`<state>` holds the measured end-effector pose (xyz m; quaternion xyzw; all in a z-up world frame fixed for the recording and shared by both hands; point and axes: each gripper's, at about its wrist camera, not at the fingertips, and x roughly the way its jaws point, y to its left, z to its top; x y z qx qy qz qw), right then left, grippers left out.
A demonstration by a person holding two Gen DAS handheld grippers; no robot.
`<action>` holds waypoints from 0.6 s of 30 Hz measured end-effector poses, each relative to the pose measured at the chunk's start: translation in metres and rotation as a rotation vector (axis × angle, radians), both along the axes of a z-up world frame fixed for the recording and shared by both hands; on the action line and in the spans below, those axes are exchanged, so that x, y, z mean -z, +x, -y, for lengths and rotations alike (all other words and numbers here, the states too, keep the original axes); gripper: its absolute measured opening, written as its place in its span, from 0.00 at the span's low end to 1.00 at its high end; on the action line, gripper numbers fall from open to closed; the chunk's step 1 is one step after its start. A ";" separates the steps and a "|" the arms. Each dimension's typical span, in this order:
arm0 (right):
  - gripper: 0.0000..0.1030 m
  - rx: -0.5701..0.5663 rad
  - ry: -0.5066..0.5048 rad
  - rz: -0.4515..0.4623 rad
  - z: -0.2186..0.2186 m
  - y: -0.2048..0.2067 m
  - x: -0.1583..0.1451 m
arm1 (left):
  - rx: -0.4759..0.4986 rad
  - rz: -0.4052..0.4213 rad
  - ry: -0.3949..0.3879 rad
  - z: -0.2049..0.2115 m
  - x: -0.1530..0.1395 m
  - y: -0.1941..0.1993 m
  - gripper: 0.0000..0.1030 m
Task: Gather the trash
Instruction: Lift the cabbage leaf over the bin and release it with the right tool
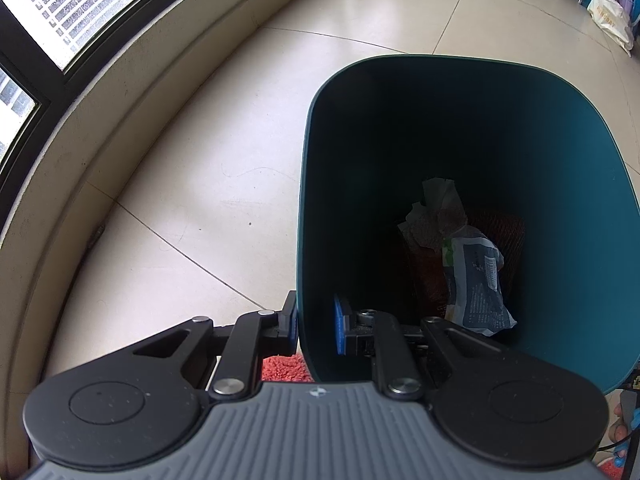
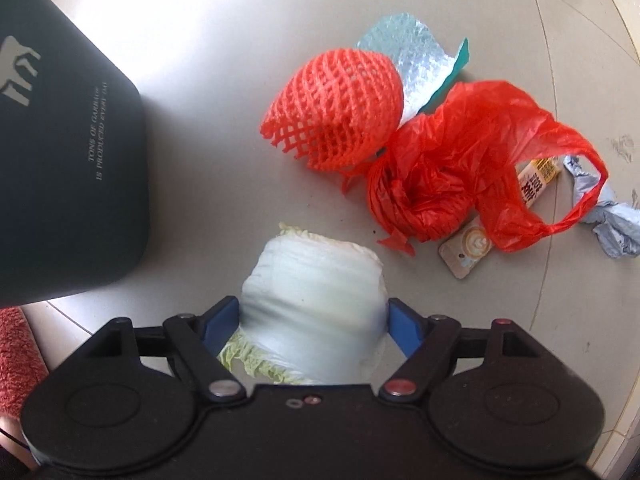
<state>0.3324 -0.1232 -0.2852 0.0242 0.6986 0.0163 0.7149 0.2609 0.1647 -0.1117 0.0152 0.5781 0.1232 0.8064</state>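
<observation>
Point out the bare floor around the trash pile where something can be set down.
Bare tile lies between the dark bin and the orange foam net, and above the net toward the top left of the right wrist view. It is crowded on the right: red plastic bag, coffee sachet and grey wrapper overlap. The cabbage piece fills the near middle.
</observation>
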 end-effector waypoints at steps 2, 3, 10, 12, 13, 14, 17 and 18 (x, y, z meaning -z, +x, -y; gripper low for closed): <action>0.76 -0.056 0.001 0.036 -0.001 0.002 -0.029 | 0.000 0.001 0.002 0.000 0.000 0.000 0.15; 0.76 -0.077 0.009 0.063 0.003 0.004 -0.048 | 0.001 0.002 0.003 0.000 0.000 0.000 0.15; 0.77 -0.178 0.093 0.318 -0.004 0.014 -0.189 | -0.008 0.003 -0.011 -0.003 -0.002 0.000 0.15; 0.77 -0.223 0.131 0.387 -0.015 0.016 -0.226 | -0.007 0.003 -0.016 -0.004 -0.003 0.000 0.15; 0.77 -0.251 0.151 0.417 -0.022 0.017 -0.241 | -0.007 0.004 -0.016 -0.004 -0.003 0.000 0.15; 0.77 -0.279 0.166 0.443 -0.030 0.017 -0.253 | -0.007 0.004 -0.016 -0.005 -0.003 -0.001 0.15; 0.77 -0.386 0.180 0.499 -0.063 0.020 -0.278 | -0.005 0.005 -0.015 -0.005 -0.003 -0.001 0.15; 0.77 -0.424 0.177 0.508 -0.073 0.021 -0.280 | -0.005 0.005 -0.016 -0.005 -0.004 -0.001 0.16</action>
